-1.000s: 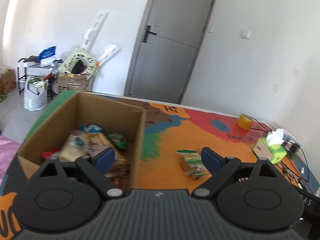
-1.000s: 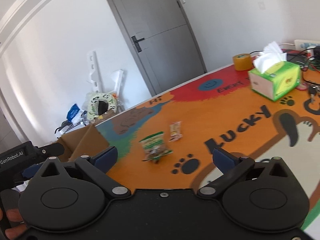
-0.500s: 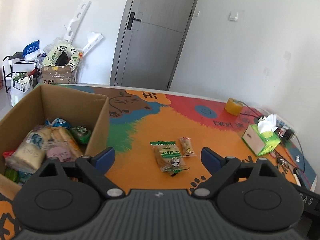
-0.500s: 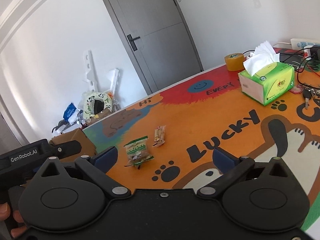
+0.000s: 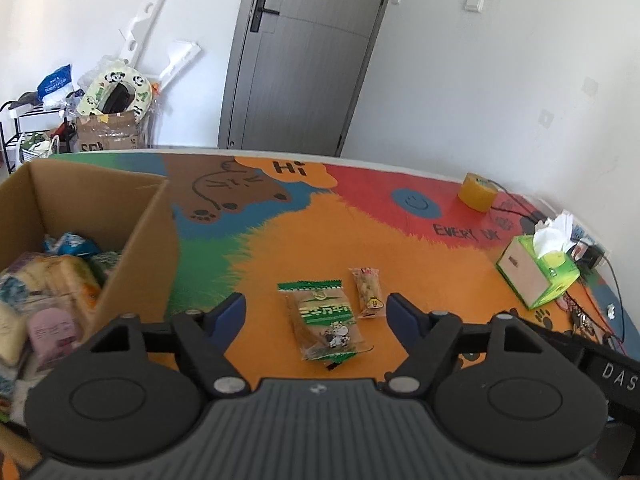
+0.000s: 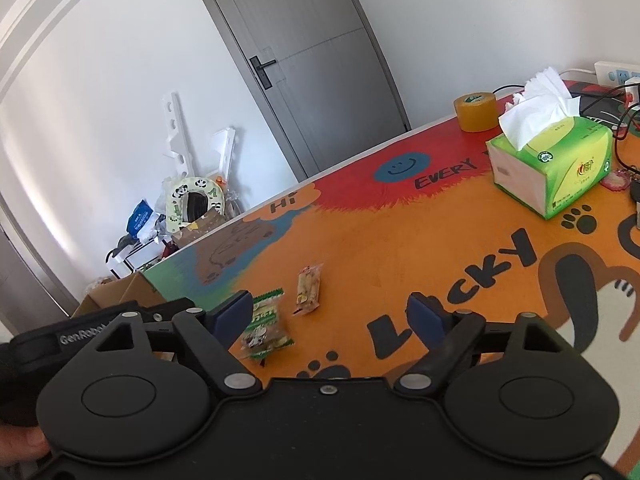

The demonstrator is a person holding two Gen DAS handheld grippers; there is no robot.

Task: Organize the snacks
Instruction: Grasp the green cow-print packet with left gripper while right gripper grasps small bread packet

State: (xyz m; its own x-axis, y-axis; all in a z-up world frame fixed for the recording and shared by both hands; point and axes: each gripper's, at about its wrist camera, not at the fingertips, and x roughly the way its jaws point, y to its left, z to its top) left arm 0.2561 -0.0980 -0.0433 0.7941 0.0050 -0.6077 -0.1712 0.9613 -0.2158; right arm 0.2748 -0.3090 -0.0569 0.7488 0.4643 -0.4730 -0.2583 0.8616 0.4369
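Observation:
A green-and-clear snack packet [image 5: 324, 318] lies on the orange part of the table mat, with a small narrow snack packet [image 5: 368, 292] just right of it. My left gripper [image 5: 316, 314] is open and empty, its jaws spread either side of the two packets, above them. A cardboard box [image 5: 132, 224] at the left holds several snacks [image 5: 48, 280]. My right gripper [image 6: 330, 314] is open and empty; the green packet [image 6: 266, 326] sits by its left finger and the small packet [image 6: 309, 290] lies beyond.
A green tissue box [image 5: 538, 270] [image 6: 554, 164] and a roll of yellow tape [image 5: 478, 192] [image 6: 476, 110] stand at the table's right, with cables and keys [image 5: 580, 316] beyond. A grey door and floor clutter are behind the table.
My left gripper has swung right from over the box to the two packets. My right gripper has moved closer to the packets. Both jaws have narrowed a little.

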